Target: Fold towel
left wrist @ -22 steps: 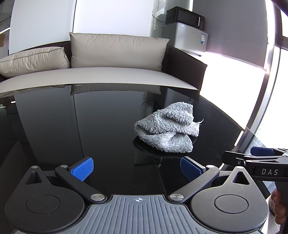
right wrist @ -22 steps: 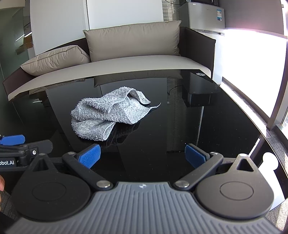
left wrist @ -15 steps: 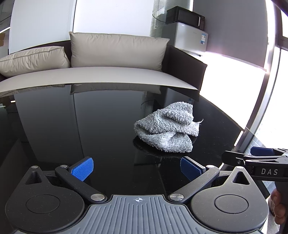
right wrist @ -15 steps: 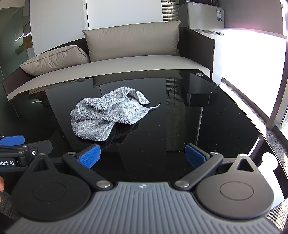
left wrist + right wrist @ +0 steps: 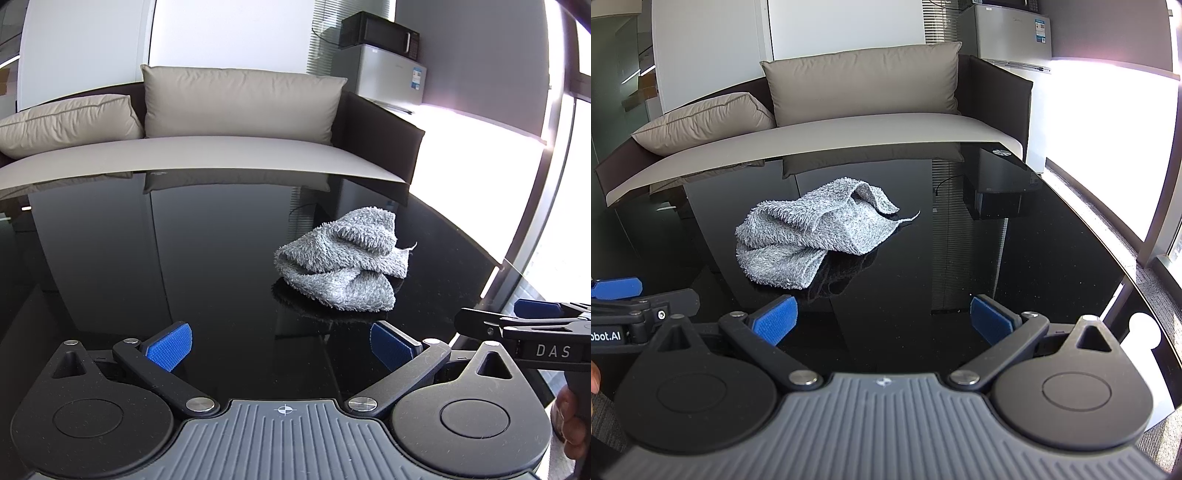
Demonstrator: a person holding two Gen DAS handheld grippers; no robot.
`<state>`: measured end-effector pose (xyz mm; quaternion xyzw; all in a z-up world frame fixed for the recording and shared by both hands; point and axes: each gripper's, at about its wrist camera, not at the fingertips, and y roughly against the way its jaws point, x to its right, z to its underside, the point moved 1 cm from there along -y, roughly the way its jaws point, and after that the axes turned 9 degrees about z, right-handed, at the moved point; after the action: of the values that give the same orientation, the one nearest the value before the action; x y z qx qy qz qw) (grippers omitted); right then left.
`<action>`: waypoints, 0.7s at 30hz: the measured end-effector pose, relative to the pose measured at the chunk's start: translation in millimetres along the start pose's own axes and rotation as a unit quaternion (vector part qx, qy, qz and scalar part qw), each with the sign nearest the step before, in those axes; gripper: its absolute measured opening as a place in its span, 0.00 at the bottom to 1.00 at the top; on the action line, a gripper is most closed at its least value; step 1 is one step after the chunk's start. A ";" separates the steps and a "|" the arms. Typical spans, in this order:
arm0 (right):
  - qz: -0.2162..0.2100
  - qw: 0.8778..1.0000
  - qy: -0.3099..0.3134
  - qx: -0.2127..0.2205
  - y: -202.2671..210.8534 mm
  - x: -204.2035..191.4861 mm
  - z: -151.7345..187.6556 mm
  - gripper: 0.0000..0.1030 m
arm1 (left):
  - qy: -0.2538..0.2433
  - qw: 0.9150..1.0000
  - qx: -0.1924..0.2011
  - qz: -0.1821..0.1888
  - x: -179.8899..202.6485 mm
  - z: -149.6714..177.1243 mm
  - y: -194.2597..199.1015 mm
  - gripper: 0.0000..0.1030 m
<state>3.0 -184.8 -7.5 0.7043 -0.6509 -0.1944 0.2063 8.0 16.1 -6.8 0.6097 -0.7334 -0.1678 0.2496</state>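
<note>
Towel (image 5: pixel 341 262), gray and fluffy, sits in a crumpled lump on the shiny black glass table (image 5: pixel 184 258). Left gripper (image 5: pixel 280 345) and right gripper (image 5: pixel 884 321) hang near it, blue bumpy pads (image 5: pixel 170 346) wide apart, holding nothing. Tan couch (image 5: pixel 864 122) behind.

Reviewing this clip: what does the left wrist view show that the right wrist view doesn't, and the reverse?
Only the left wrist view: a black microwave on the fridge, and the right hand-held gripper from the side. Only the right wrist view: the towel's thin loose corner trailing on the glass, and the left hand-held gripper from the side. Both: the crumpled grey towel untouched on the black table, the sofa behind, and jaws wide open, holding nothing.
</note>
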 end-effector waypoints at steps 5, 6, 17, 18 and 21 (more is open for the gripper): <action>0.000 1.000 -0.001 -0.001 0.4 0.3 0.4 0.99 | 0.000 1.000 0.000 0.000 -0.3 0.1 -0.8 0.99; 0.000 1.000 -0.001 -0.001 0.7 0.3 0.2 0.99 | 0.001 1.000 0.000 0.000 -0.3 0.2 -0.9 0.99; 0.001 1.000 0.001 -0.004 0.3 -0.1 0.3 0.99 | -0.002 1.000 0.000 0.000 0.2 0.3 -1.1 0.99; 0.001 1.000 0.001 -0.004 0.2 0.0 0.3 0.99 | -0.002 1.000 0.000 0.000 0.0 0.3 -1.0 0.99; 0.001 1.000 0.001 -0.004 0.1 0.2 0.4 0.99 | -0.001 1.000 0.000 0.000 -0.4 0.1 -0.8 0.99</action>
<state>2.7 -185.1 -7.7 0.7034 -0.6503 -0.1958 0.2098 8.7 16.4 -7.4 0.6097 -0.7336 -0.1680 0.2486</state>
